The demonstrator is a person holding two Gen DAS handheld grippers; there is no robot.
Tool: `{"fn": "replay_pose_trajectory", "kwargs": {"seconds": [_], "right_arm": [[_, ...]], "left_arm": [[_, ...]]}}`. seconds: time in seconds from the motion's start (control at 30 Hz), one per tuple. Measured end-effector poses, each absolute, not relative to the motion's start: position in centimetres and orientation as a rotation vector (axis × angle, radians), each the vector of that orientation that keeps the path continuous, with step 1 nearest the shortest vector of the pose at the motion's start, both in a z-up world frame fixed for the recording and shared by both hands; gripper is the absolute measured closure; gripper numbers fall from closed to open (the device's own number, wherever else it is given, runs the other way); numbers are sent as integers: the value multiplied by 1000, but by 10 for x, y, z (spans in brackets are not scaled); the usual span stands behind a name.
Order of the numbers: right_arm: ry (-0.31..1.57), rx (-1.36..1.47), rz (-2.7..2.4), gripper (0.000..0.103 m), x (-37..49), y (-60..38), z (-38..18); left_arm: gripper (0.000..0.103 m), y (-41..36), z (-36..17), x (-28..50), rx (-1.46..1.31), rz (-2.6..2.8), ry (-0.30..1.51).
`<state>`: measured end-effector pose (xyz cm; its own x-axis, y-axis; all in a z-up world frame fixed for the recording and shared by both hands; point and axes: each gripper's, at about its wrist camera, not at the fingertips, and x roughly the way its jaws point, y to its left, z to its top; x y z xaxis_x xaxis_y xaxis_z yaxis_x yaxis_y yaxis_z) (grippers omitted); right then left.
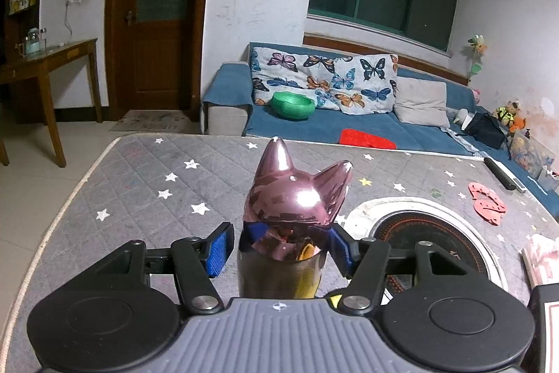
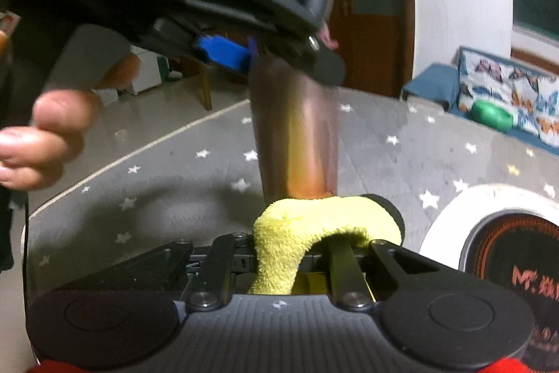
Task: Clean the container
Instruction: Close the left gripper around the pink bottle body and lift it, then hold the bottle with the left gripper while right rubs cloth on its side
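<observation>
Holding the pink cat-eared bottle (image 1: 297, 215) at its neck, the left tongs (image 1: 279, 247) are clenched on it just under the shiny lid, lifting it above the star-patterned surface (image 1: 139, 191). Below the bottle, the right tongs (image 2: 328, 233) grip a yellow cloth (image 2: 314, 226), pressed against the lower end of the bottle's metal body (image 2: 297, 135). Blur in the right wrist view suggests rubbing is under way. The body looks smooth and glossy, so a hard push from the cloth could twist or slide the bottle out of the narrow neck hold. The cloth, bunched loosely, might also slip free of its tongs.
</observation>
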<state>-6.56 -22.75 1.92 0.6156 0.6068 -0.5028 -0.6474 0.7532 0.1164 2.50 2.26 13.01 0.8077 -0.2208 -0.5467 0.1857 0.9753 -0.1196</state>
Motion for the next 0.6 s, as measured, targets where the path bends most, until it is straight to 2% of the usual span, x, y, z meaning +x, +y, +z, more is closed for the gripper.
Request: {"fn": "replay_pose_trajectory", "kwargs": {"seconds": [0.2, 0.6], "right_arm": [[574, -67, 710, 90, -63, -233, 19], [335, -115, 744, 90, -83, -242, 80]], "left_arm": [[40, 25, 131, 29, -70, -236, 597], [41, 27, 138, 27, 23, -302, 562]]}}
